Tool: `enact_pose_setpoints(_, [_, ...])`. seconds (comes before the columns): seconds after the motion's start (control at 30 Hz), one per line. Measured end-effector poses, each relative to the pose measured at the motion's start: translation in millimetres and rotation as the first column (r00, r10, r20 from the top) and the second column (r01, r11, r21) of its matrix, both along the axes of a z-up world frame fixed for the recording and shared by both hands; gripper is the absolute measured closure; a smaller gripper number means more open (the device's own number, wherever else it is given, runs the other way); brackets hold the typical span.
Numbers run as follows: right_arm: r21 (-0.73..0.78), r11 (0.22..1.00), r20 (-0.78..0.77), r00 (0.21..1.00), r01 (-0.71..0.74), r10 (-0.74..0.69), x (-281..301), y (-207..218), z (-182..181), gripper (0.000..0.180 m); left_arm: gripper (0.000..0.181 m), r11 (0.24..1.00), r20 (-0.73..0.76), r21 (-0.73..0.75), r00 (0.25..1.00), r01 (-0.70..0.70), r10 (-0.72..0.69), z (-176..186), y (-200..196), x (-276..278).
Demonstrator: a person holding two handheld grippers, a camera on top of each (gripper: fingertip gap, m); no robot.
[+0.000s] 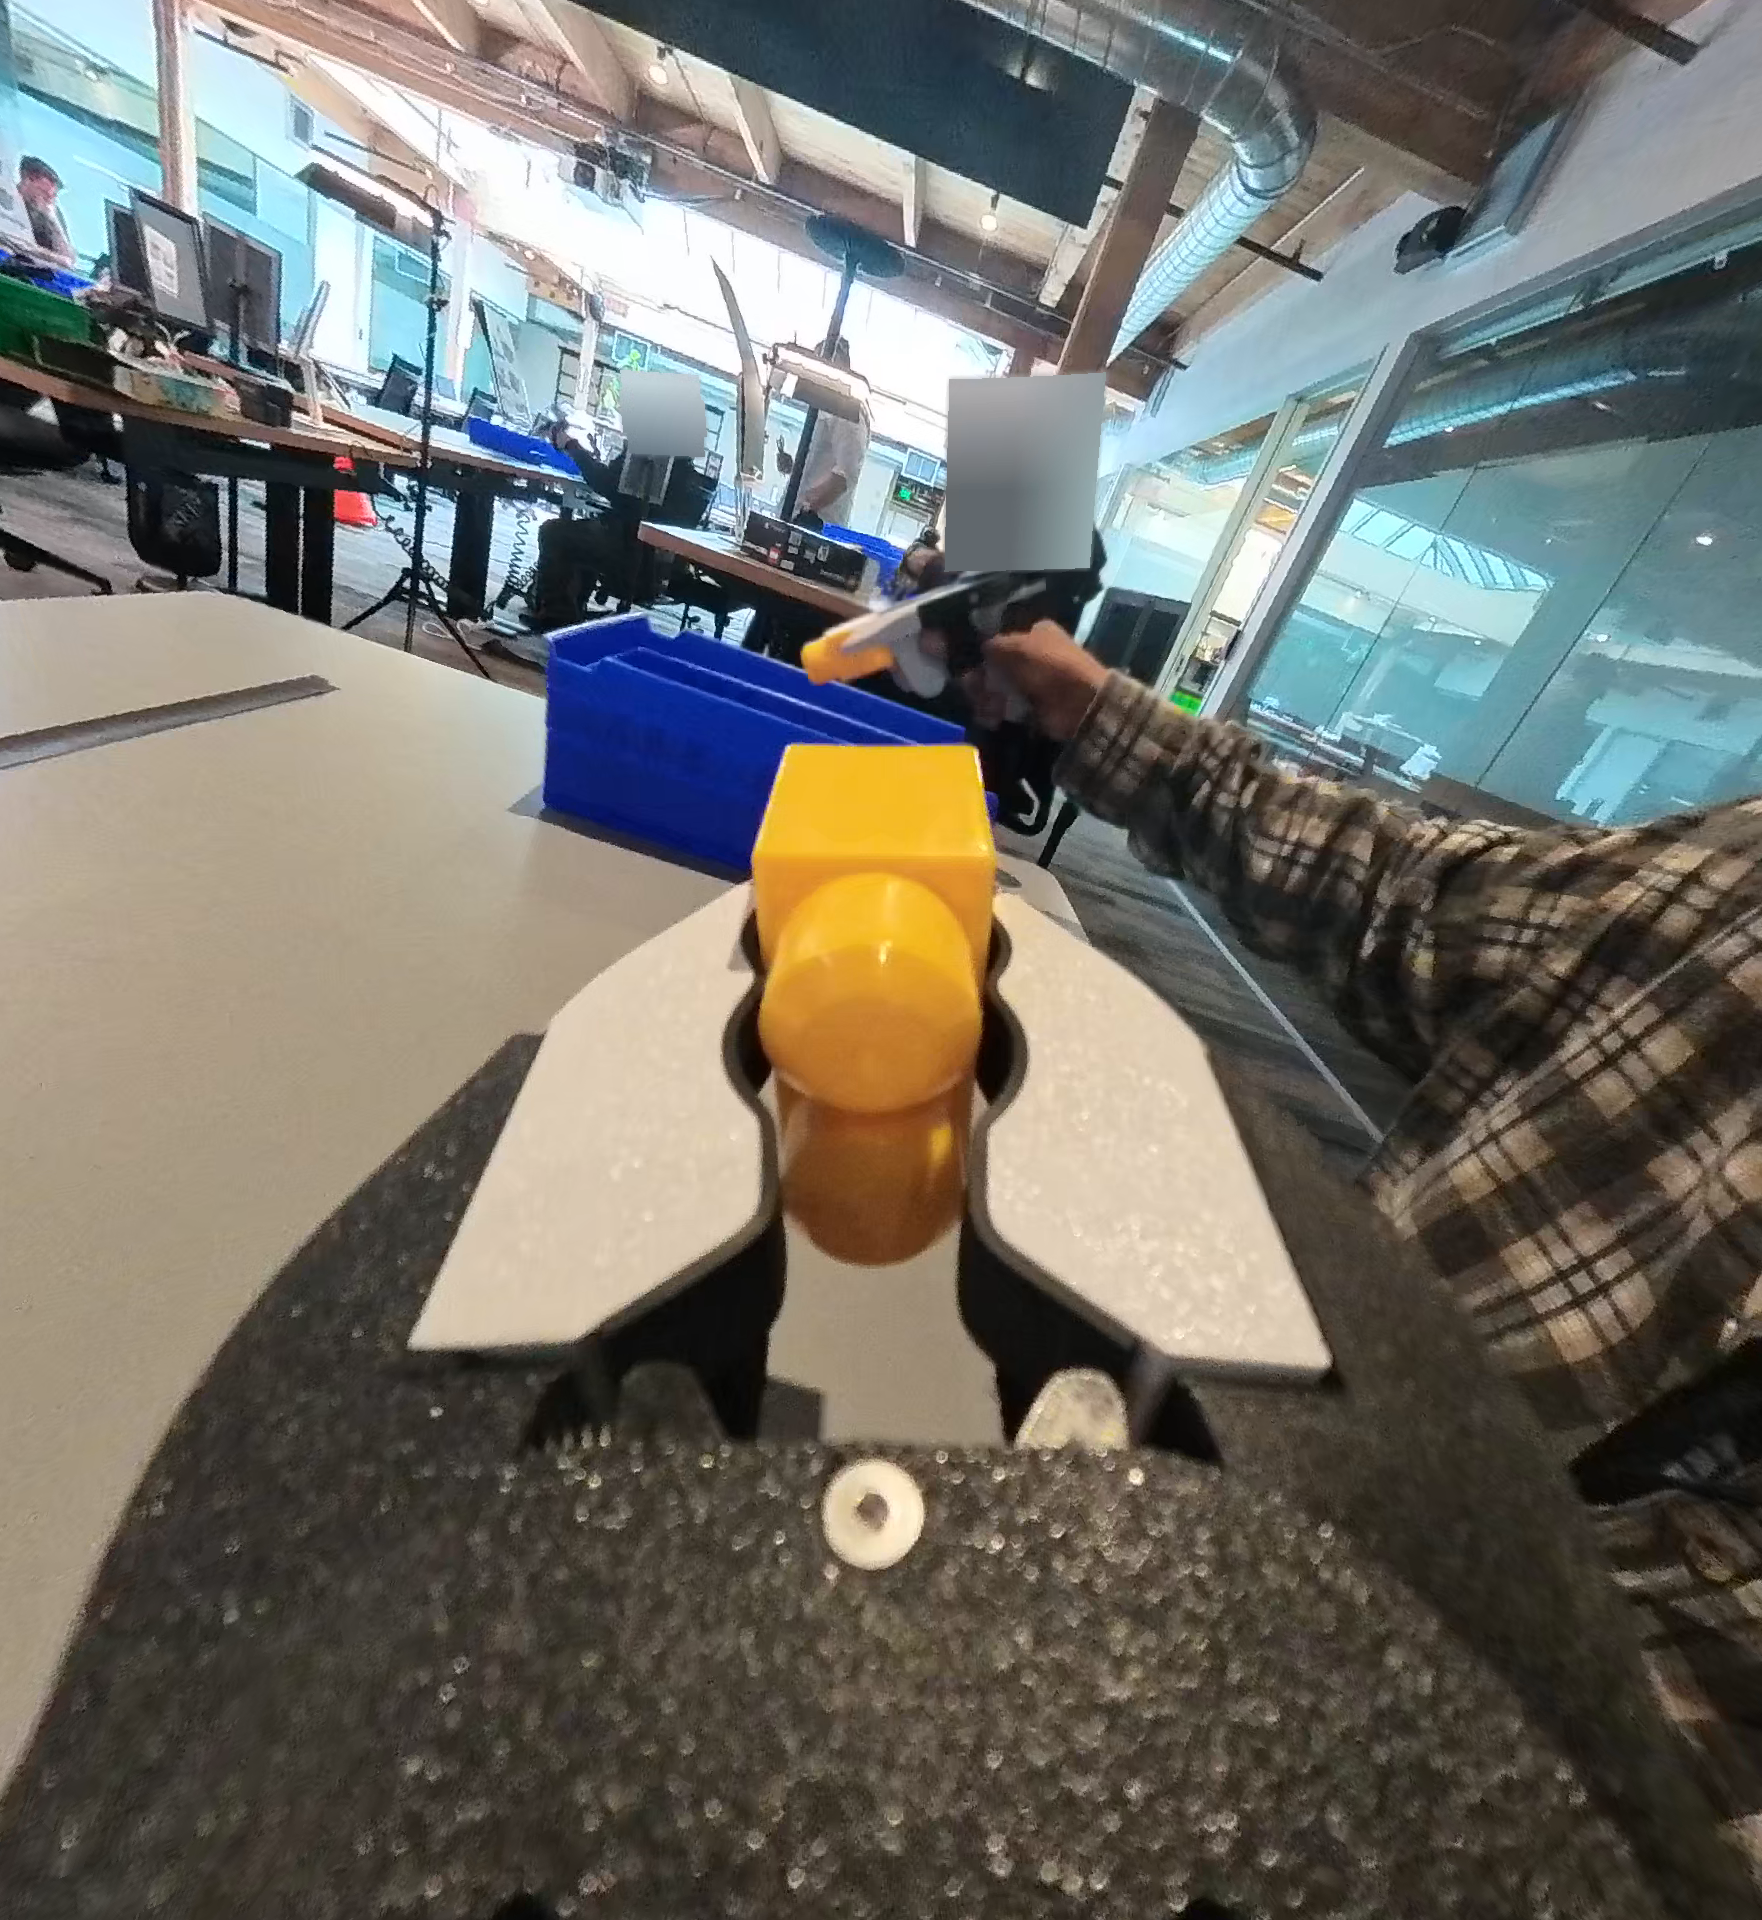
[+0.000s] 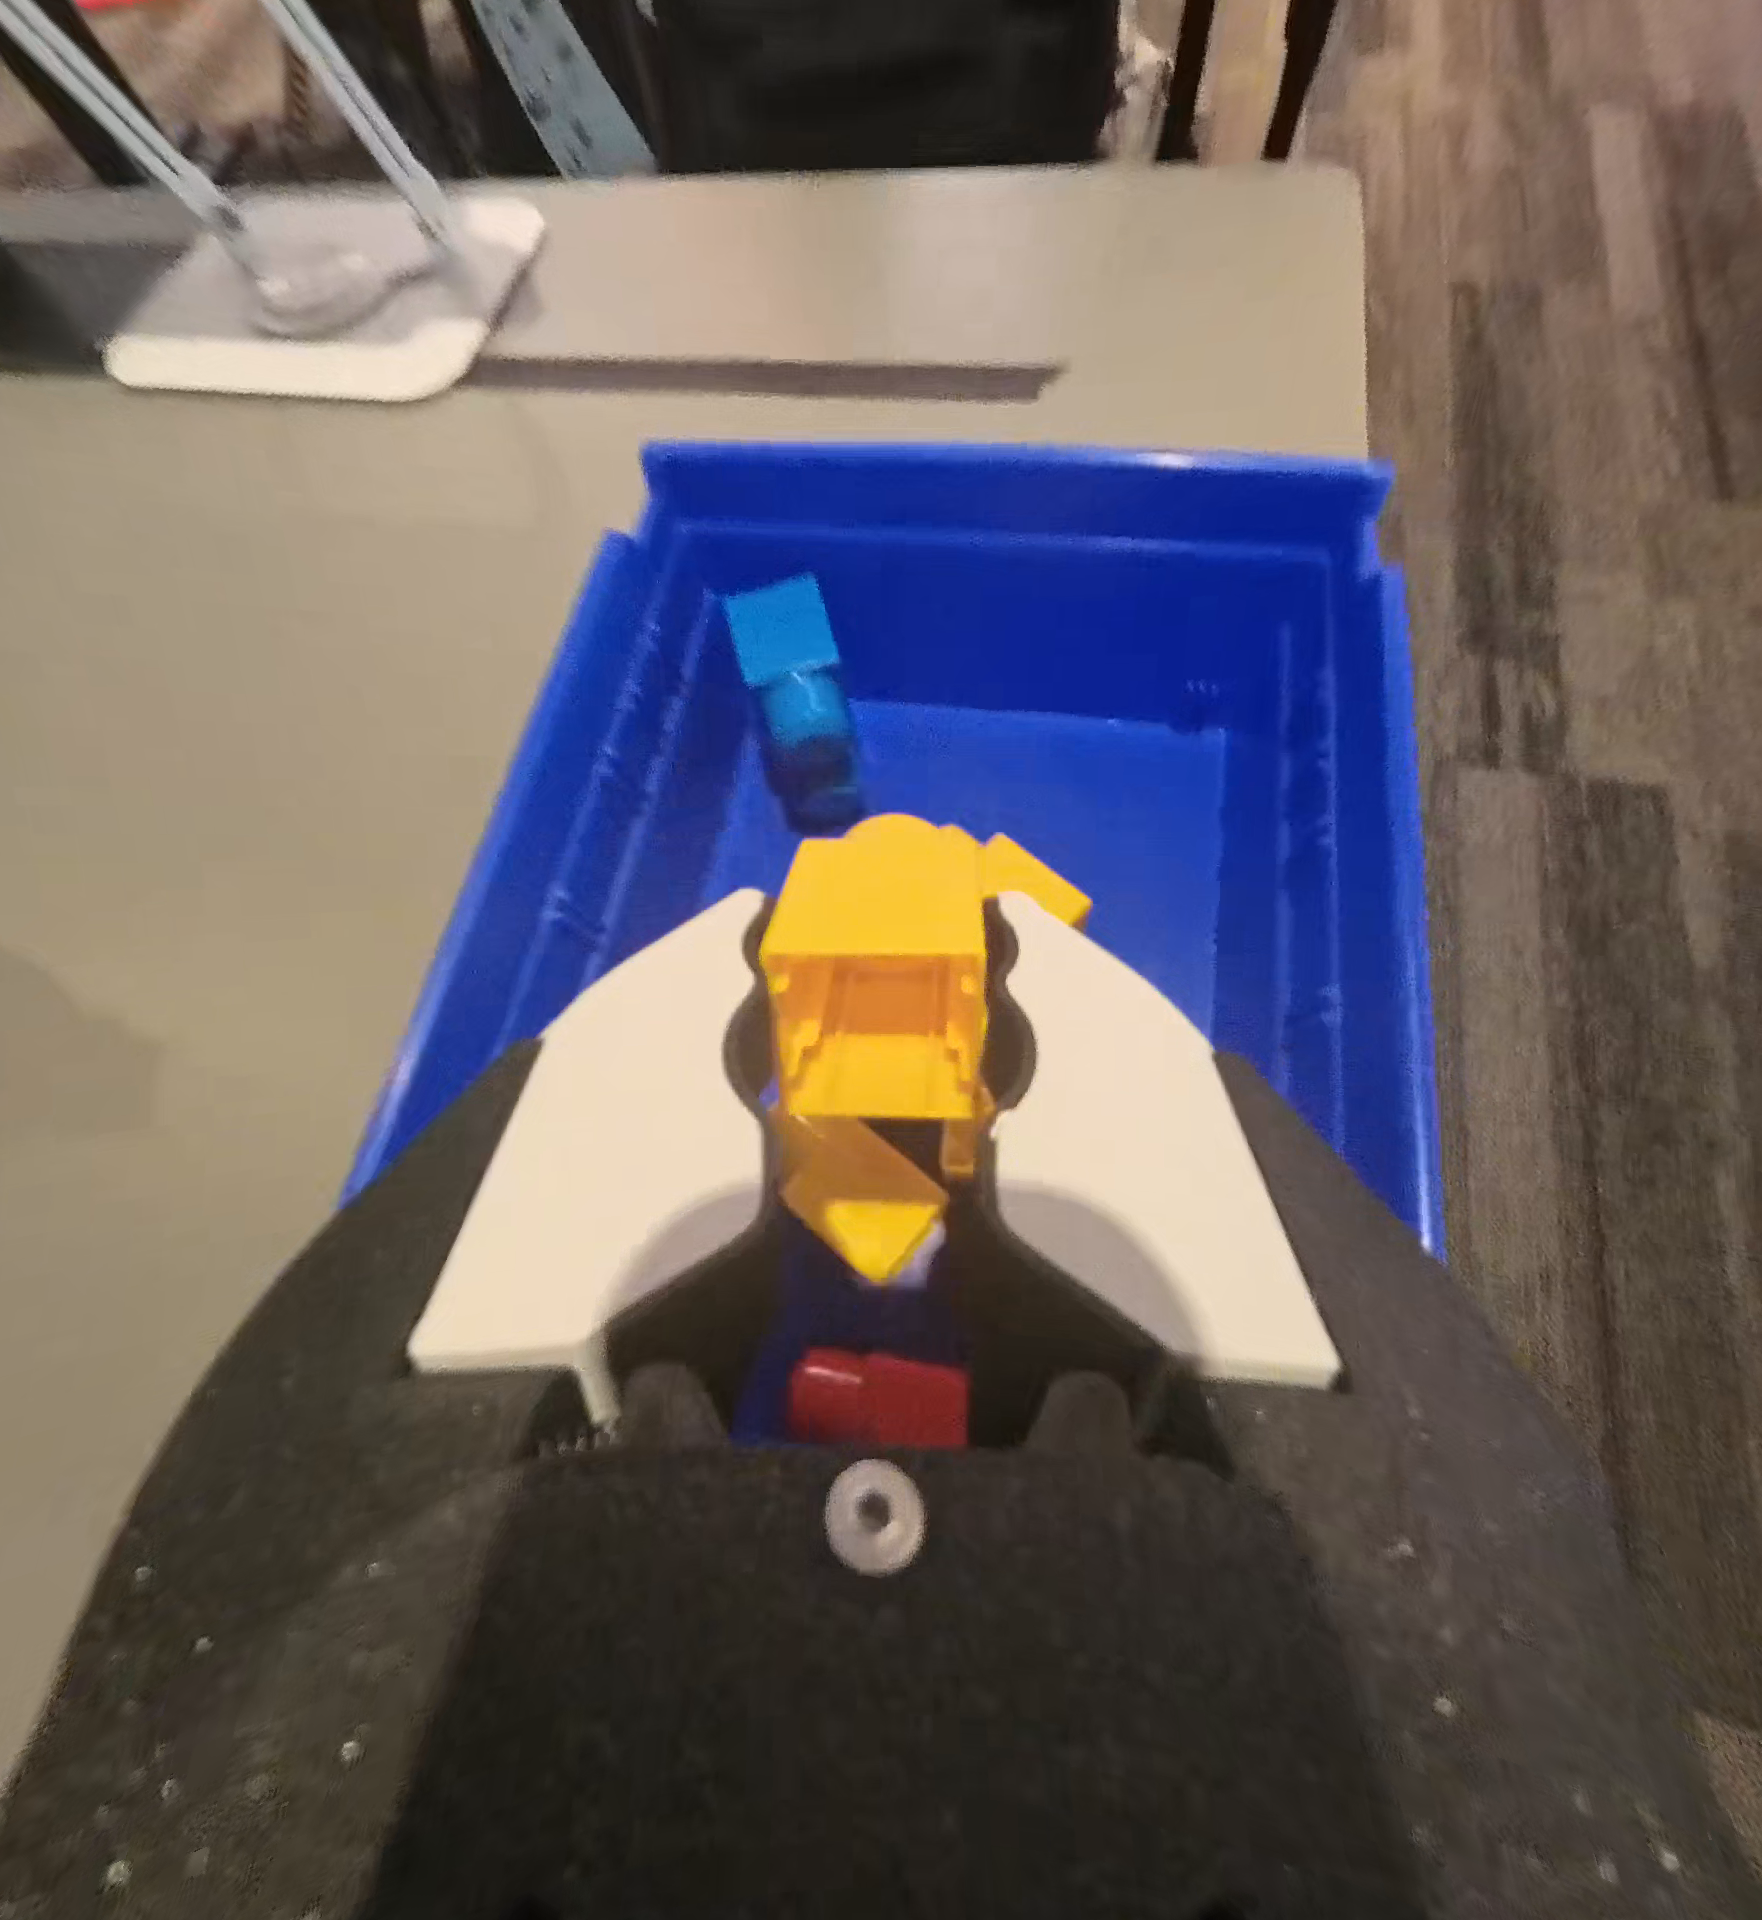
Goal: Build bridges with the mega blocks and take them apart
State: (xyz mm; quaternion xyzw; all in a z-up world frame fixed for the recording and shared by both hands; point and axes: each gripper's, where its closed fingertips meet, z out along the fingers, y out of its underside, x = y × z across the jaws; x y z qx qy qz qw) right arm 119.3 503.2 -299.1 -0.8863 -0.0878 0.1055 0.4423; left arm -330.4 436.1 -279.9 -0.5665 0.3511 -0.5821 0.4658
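Observation:
My left gripper point(image 1: 872, 997) is shut on a yellow mega block point(image 1: 872, 852), studs facing the camera, held above the grey table point(image 1: 233, 935). My right gripper point(image 2: 877, 997) is shut on another yellow mega block point(image 2: 877, 987), hollow underside toward the camera, held over the blue bin point(image 2: 1355, 831). A light blue block point(image 2: 789, 686) lies inside the bin at its far left. A red block point(image 2: 877, 1397) shows in the bin below the right gripper. In the left wrist view the right gripper point(image 1: 835, 655) with its yellow block hovers above the bin point(image 1: 669, 748).
A white stand base point(image 2: 326, 312) sits at the table's far left. The table's right edge point(image 2: 1360, 312) runs beside the bin, with wood floor beyond. A plaid sleeve point(image 1: 1428, 987) reaches across the right side. Desks and seated people are in the background.

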Motion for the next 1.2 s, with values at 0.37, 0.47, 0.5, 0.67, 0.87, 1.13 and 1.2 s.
enact_pose_setpoints(0.37, [0.373,0.865,-0.158,0.895,-0.337,0.417,-159,5,62,0.112,0.144,0.999,0.028,-0.041,0.999,-0.03,0.031,-6,11,-6])
enact_pose_setpoints(0.47, [0.444,0.698,-0.223,0.685,-0.562,0.694,-273,-26,55,0.112,0.144,0.999,0.02,-0.035,0.999,-0.025,0.026,-7,9,-4])
enact_pose_setpoints(0.5, [0.455,0.645,-0.252,0.606,-0.614,0.755,-306,-35,48,0.111,0.144,0.999,0.019,-0.032,1.0,-0.022,0.023,-7,8,-4])
enact_pose_setpoints(0.67, [0.425,0.475,-0.298,0.377,-0.77,0.877,-410,-59,4,0.108,0.144,1.0,0.027,-0.023,1.0,-0.008,0.008,-6,6,-3])
enact_pose_setpoints(0.87, [0.4,0.361,-0.328,0.237,-0.842,0.915,-438,-75,-5,0.144,0.145,0.998,0.048,-0.038,0.998,0.049,-0.047,-5,-1,3])
enact_pose_setpoints(1.13, [0.423,0.484,-0.316,0.376,-0.766,0.871,-387,-64,26,0.145,0.145,1.0,0.04,0.013,0.999,-0.016,0.015,3,2,-9])
enact_pose_setpoints(1.2, [0.401,0.592,-0.319,0.5,-0.699,0.805,-339,-46,37,0.145,0.144,0.998,0.068,0.0,0.996,-0.057,0.057,8,13,-25])
